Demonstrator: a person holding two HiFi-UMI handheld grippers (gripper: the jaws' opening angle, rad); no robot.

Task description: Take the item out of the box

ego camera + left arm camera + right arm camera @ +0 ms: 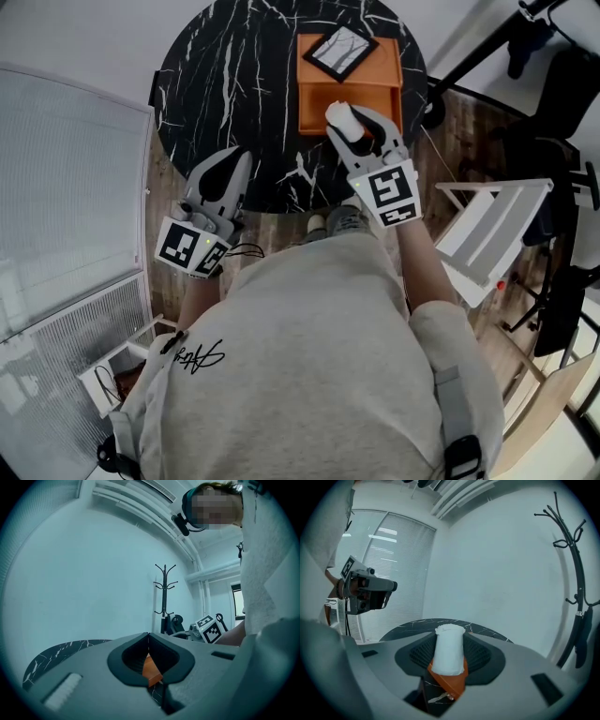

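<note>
The right gripper (352, 122) clamps an upright white roll (449, 649), perhaps rolled cloth, and holds it over the open orange box (319, 111) on the round black marble table (234, 75). The left gripper (242, 161) hangs over the table's near edge, its jaws pressed together with nothing between them.

The open orange box (349, 105) sits at the far right of the round black marble table (234, 84). Left of the box the marble lies bare, room enough for my left gripper (232, 169), whose jaws are together at the near edge. Over the box my right gripper (362, 127), clamped on a white roll (339, 118), blocks the opening. A black-framed marbled tile (341, 52) covers the box's far half. Right of the box, off the table, a white slatted folding rack (487, 234) narrows that side.
</note>
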